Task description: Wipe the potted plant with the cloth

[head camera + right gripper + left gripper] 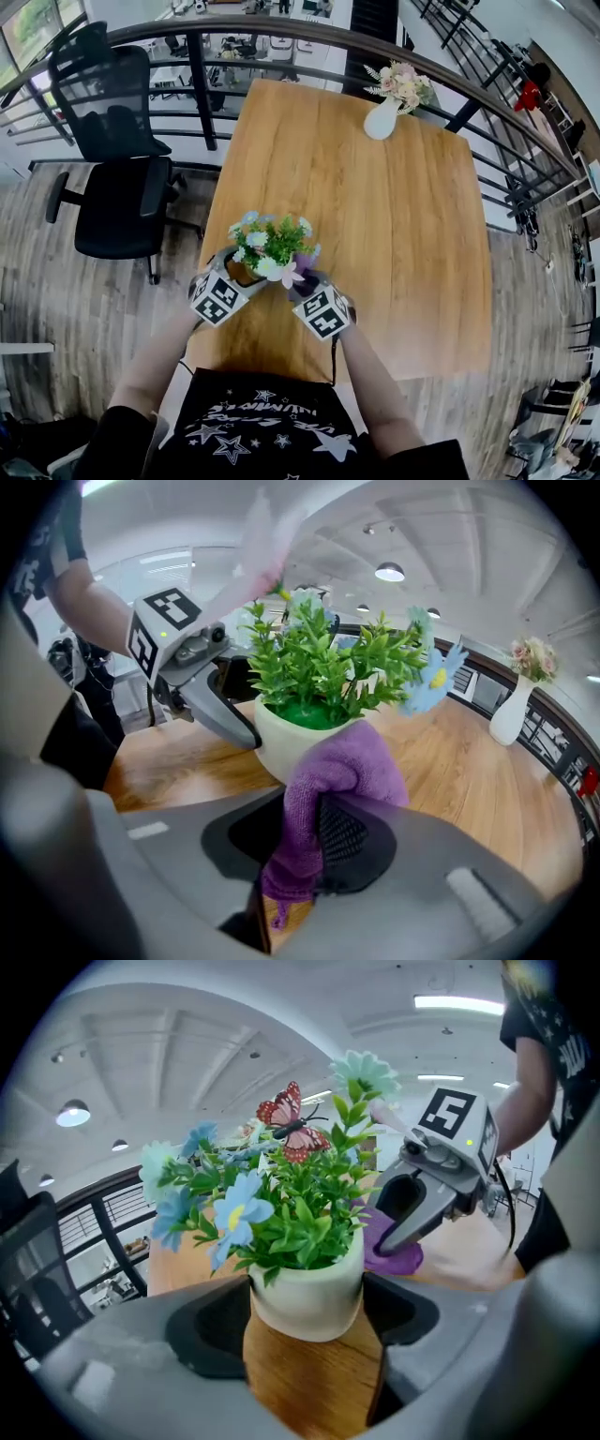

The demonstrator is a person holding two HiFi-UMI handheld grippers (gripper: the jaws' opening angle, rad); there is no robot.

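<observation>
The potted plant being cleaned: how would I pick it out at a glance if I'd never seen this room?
Find the long wooden table by the railing; at its near end, the left gripper clamps the potted plant, a squat cream pot of green leaves and blue flowers. Unlike the tall white vase at the far end, it carries a red butterfly.

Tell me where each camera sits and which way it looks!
Head view: on the person's head, looking steeply down at the table; both arms, the left gripper and the right gripper show beside the potted plant.
Left gripper view: on the left gripper, facing the clamped plant; right gripper and arm behind.
Right gripper view: on the right gripper, facing the plant past its cloth; left gripper beyond.
Shared: all three see the plant.
</observation>
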